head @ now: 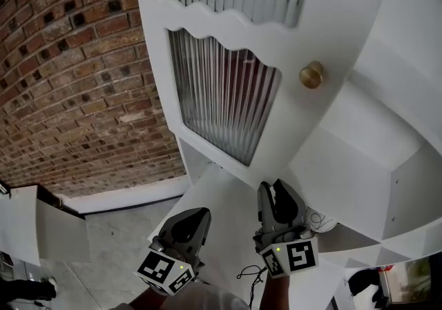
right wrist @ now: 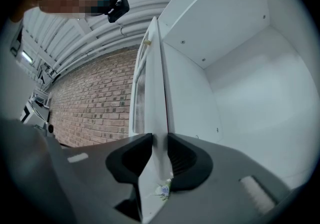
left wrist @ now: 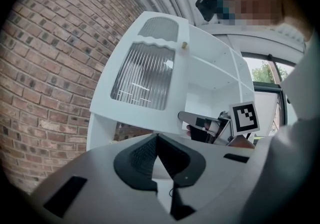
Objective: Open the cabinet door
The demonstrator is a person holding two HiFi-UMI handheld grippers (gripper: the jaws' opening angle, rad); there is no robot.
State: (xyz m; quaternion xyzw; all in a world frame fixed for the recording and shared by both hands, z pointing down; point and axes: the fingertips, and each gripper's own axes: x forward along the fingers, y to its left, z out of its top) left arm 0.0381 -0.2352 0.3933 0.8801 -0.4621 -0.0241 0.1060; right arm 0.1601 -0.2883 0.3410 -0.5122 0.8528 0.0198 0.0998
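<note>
Most of the head view's left side is a red brick wall [head: 69, 74], and a white cabinet [head: 387, 163] fills the right, its bare shelves partly cut off by the frame. The cabinet door [head: 331, 18] stands open, angled away from the shelves. Its lower ribbed glass pane [head: 221, 94] is in full view, while the upper pane runs off the top edge. Something dark red shows through the ribs, too blurred to identify.

The right gripper [head: 276, 195] sits at the door's lower edge. In the right gripper view the door [right wrist: 152, 93] is seen edge-on, and the right gripper [right wrist: 159, 143] has its jaws pinching that thin edge, one pad on each face. A small mark on the door edge near the jaws is too small to read.

The left gripper [head: 193, 215] hangs just beside it, below the door and touching nothing. In its own view the left gripper [left wrist: 157, 140] has its jaw tips pressed together with nothing between them.

A brass knob [head: 311, 75] sits on the door frame beside the glass, well above both grippers.
</note>
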